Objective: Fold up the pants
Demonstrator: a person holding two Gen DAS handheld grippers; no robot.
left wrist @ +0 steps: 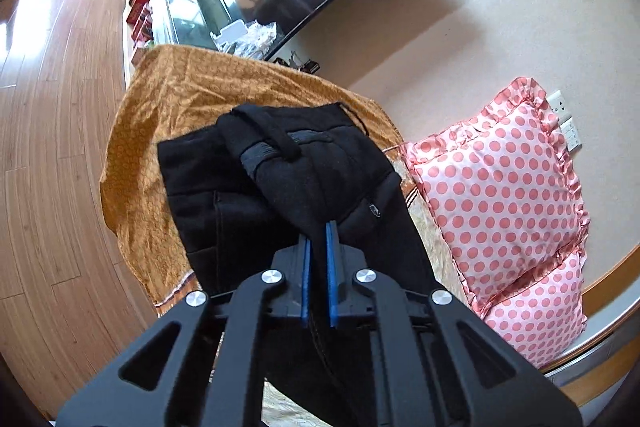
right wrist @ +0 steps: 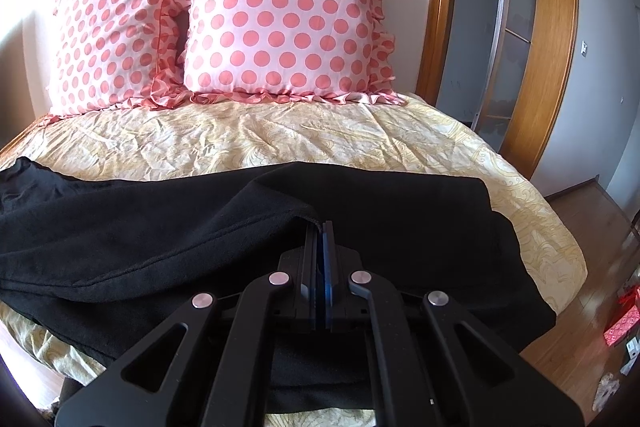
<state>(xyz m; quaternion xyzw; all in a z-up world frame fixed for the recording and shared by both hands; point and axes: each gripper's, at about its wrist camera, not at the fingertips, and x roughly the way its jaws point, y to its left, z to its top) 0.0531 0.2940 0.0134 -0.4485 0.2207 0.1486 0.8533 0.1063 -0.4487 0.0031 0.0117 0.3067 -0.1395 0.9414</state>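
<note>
Pants: black pants [right wrist: 168, 239] lie across the lower half of the right wrist frame on the bed [right wrist: 280, 139]; the waistband end [left wrist: 280, 147] is lifted at the left wrist frame's centre.
Left gripper [left wrist: 319, 231]: jaws clamped on a fold of black cloth, blue pads nearly together.
Right gripper [right wrist: 319, 227]: jaws pressed together on a hem edge of the pants.
Edges: the pants' right end stops short of the bed's right edge; an orange cover [left wrist: 168, 99] hangs over the bed's left edge.
Open room: bare sheet between the pants and the spotted pillows [right wrist: 288, 15]; wooden floor [left wrist: 52, 147] at frame left.
</note>
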